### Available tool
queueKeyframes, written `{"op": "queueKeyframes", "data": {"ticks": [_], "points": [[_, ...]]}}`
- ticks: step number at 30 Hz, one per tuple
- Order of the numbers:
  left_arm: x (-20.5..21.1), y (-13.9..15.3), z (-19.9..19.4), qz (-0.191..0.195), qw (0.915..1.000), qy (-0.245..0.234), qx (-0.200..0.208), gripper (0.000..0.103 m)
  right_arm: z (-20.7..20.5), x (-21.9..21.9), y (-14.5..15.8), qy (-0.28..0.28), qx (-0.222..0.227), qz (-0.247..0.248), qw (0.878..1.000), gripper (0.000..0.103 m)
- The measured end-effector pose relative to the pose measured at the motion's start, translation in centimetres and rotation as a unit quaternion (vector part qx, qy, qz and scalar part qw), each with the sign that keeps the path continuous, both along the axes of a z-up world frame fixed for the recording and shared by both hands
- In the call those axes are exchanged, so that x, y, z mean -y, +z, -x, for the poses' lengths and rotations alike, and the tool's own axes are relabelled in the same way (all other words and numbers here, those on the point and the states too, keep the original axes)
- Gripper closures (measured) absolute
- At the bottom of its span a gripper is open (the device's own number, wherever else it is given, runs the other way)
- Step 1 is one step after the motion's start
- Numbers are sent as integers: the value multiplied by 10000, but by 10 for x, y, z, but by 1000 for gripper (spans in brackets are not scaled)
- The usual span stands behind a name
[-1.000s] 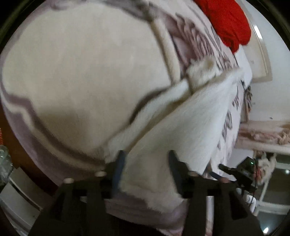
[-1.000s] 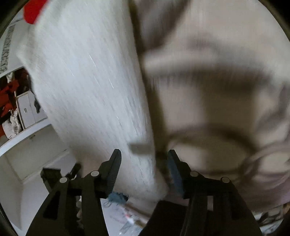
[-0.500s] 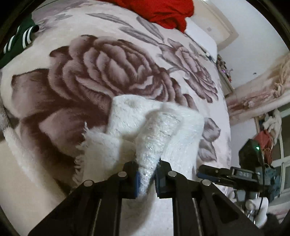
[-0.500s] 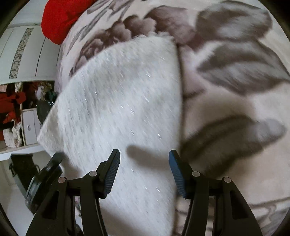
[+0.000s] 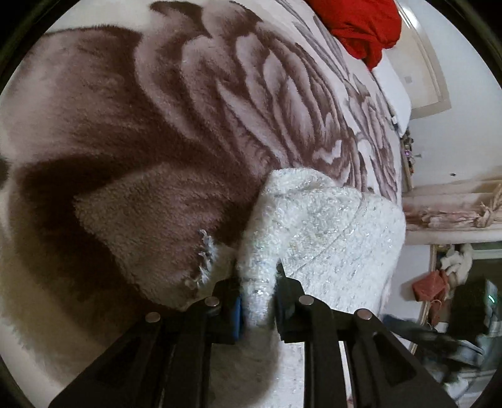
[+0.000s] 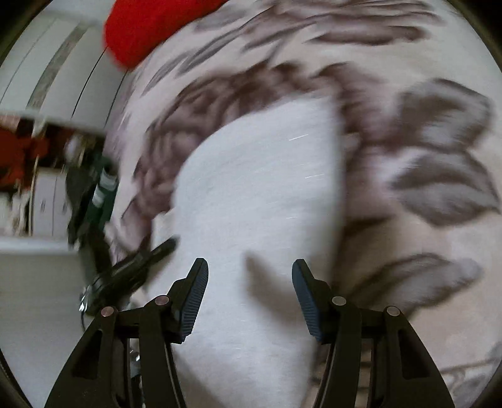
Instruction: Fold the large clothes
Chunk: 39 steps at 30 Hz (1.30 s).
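A white fuzzy garment (image 5: 329,226) with silvery threads lies on a bed blanket (image 5: 175,103) printed with large brown roses. My left gripper (image 5: 257,310) is shut on a bunched fold of this garment, close above the blanket. In the right wrist view the same white garment (image 6: 260,201) spreads out below, blurred by motion. My right gripper (image 6: 249,276) is open and empty, hovering over the garment. The left gripper (image 6: 135,266) shows there at the garment's left edge.
A red cloth (image 5: 367,25) lies at the far end of the bed, also in the right wrist view (image 6: 147,28). A window sill with tied curtains (image 5: 455,216) and clutter (image 5: 439,282) are to the right. White furniture (image 6: 37,194) stands left of the bed.
My left gripper closed on a fold of the white garment and has carried it lower toward the blanket. My right gripper stayed open and swung across above the garment.
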State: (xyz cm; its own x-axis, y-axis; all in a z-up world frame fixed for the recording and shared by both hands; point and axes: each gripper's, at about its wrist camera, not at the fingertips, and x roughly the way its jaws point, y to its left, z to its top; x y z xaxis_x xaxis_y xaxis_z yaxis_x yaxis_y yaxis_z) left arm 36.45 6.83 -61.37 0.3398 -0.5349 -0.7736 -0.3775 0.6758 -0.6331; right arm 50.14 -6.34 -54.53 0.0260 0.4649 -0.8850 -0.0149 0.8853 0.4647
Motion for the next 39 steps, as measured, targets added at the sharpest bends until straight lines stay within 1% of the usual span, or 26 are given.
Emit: {"op": "queueKeyframes", "data": {"ticks": [1,2,3,4,5,7,9,10,11,12,14,15,16,17,19,20,21,22,23,25,26,29,34,36,38,39], "points": [[-2,0,1,60,10000,3,-3,85,-6,-19,-11,274,-137,-1,9995,47],[-4,1,2,93,10000,-14,-25,85,-11,-37,-30,505,-383,137,9979,60],[-4,2,2,81,9999,-44,-44,85,-18,-52,-53,673,-530,548,9948,81],[-5,5,2,43,10000,-55,-48,85,-21,-59,-76,804,-631,942,9903,81],[-5,10,3,46,10000,-49,-59,84,-23,-60,-93,769,-698,958,9900,83],[-9,26,5,97,9999,-16,-37,79,-29,-59,-87,722,-784,951,9897,83],[-11,58,13,-238,9997,-20,91,66,-31,-53,-67,719,-818,978,9892,83],[-12,75,20,-459,9986,0,249,66,-27,-49,-53,738,-719,1009,9895,83],[-12,101,36,-691,9961,60,538,65,-24,-46,-38,775,-574,1003,9903,83],[-9,118,49,-861,9939,137,679,65,-23,-46,-30,818,-463,896,9915,83],[3,138,72,-931,9902,231,1019,66,-8,-41,-8,914,-404,545,9935,82],[12,140,77,-947,9902,148,1011,70,0,-39,-1,947,-404,448,9937,82],[22,136,79,-886,9915,26,953,75,7,-40,3,998,-420,344,9935,82],[37,118,77,-752,9946,-150,701,92,14,-42,4,1040,-462,238,9932,82],[53,82,70,-666,9971,-292,224,93,24,-52,-1,1070,-589,173,9924,82],[58,54,64,-804,9962,-337,-62,93,29,-59,-7,1114,-679,171,9913,82],[56,41,61,-835,9960,-310,-118,91,32,-67,-15,1113,-752,227,9907,82],[50,28,57,-693,9973,-223,-130,91,34,-72,-25,1146,-841,311,9894,82],[45,23,54,-516,9985,-141,-128,91,36,-78,-37,1443,-895,476,9843,82],[38,18,48,-411,9989,-145,-157,94,34,-97,-62,1585,-991,911,9781,84],[38,16,45,-466,9985,-234,-152,94,35,-102,-71,1667,-984,1085,9751,84],[37,10,42,-555,9977,-377,-55,95,34,-118,-84,1720,-922,1470,9697,83],[28,-1,33,-127,9997,-205,-23,98,28,-122,-100,1528,-1085,1634,9686,84],[21,11,37,35,9999,-160,-18,98,27,-118,-100,1544,-1161,1612,9678,84],[13,33,47,305,9995,-89,67,98,26,-114,-91,1583,-1300,1515,9670,84],[7,50,57,356,9992,-97,158,93,25,-109,-81,1537,-1318,1376,9696,84]]}}
